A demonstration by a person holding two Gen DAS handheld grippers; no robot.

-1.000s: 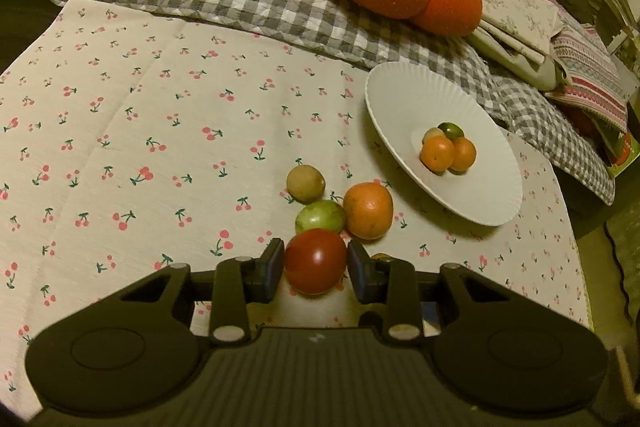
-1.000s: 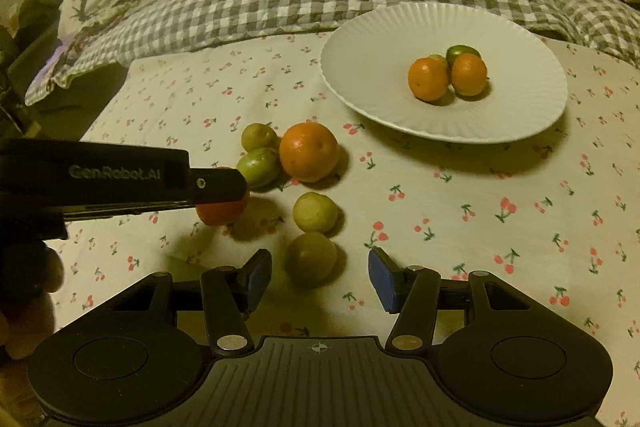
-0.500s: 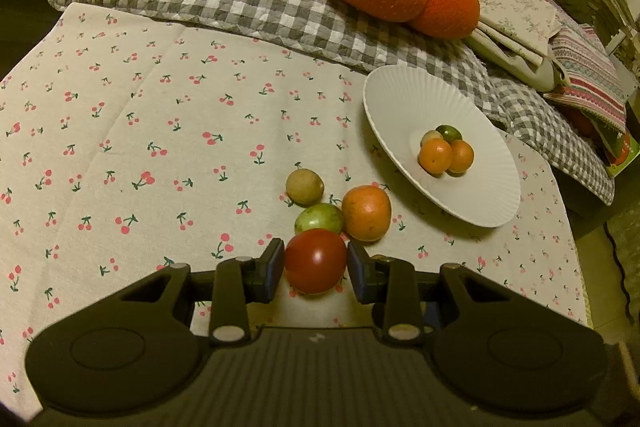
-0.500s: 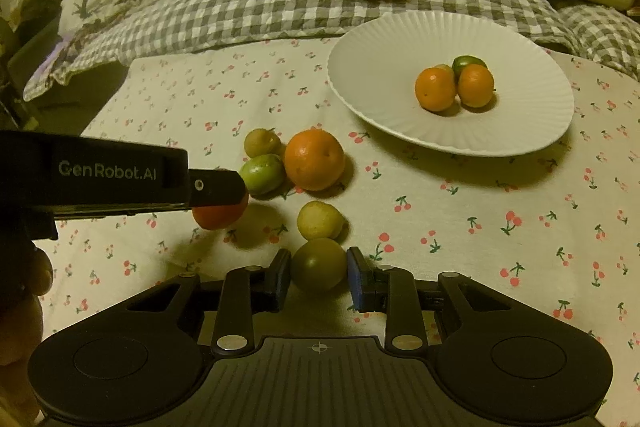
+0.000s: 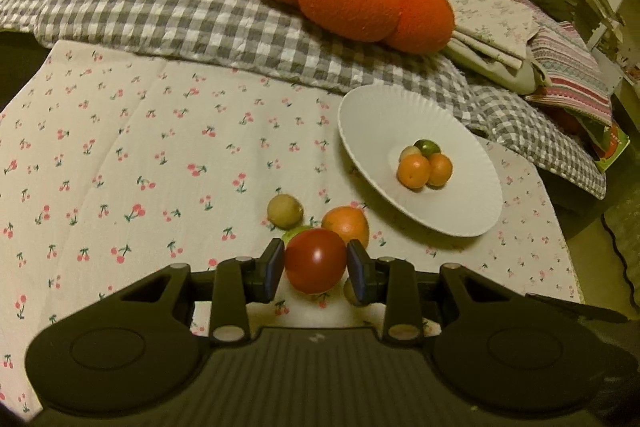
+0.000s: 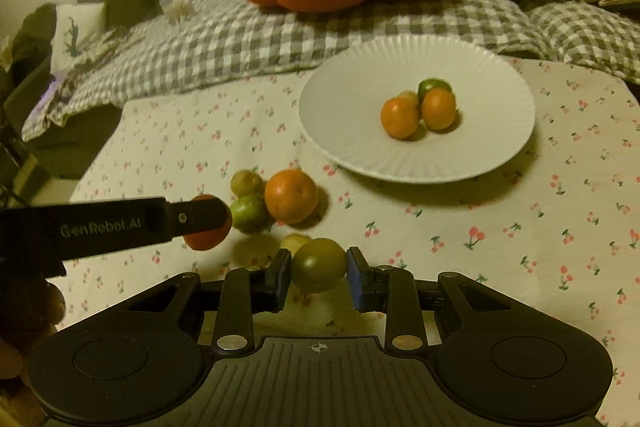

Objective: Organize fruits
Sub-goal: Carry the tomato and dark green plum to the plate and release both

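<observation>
Left gripper (image 5: 315,264) jaws clenched on red tomato (image 5: 315,261), narrow gap. Right gripper (image 6: 318,272) jaws clamped on olive-green fruit (image 6: 319,264), lifted off the tabletop (image 6: 500,219). Loose orange (image 6: 291,195) and two green fruits at 11 o'clock; white plate (image 6: 480,75) with four fruits at 1 o'clock.

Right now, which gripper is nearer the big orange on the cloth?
Left. The left gripper, shut on the red tomato, sits right beside the big orange. The right gripper, shut on an olive-green fruit, hangs nearer the camera, a yellow fruit between.
</observation>
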